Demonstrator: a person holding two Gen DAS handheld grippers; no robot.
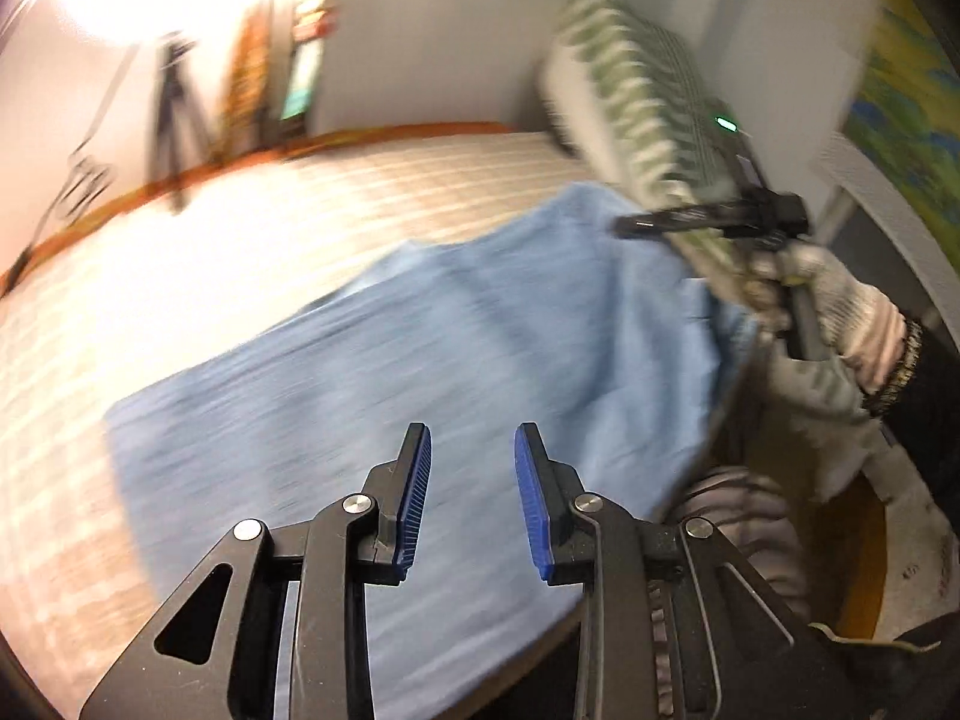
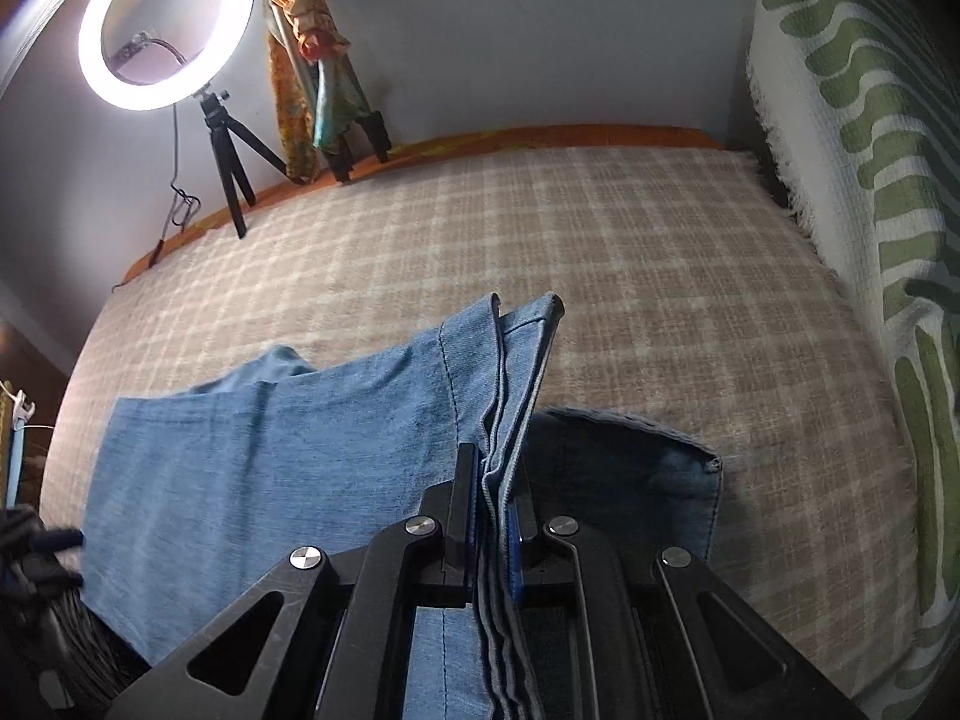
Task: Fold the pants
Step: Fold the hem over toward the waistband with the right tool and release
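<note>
Light blue denim pants point(image 1: 420, 330) lie spread on the bed, blurred in the left wrist view. My left gripper point(image 1: 472, 438) hovers over their near part, open, with nothing between its blue pads. In the right wrist view the pants point(image 2: 270, 450) are partly doubled over. My right gripper point(image 2: 495, 480) is shut on the stacked layers of a leg hem point(image 2: 510, 330), which stand up out of the jaws above the flat denim. A gloved hand point(image 1: 840, 312) holds that gripper at the right of the left wrist view.
A beige checked bed cover point(image 2: 660, 270) lies under the pants. A lit ring light point(image 2: 165, 24) on a small tripod point(image 2: 231, 162) stands at the far left edge, beside a cloth-draped stand point(image 2: 312, 60). A green-and-white patterned cloth point(image 2: 870, 180) hangs along the right side.
</note>
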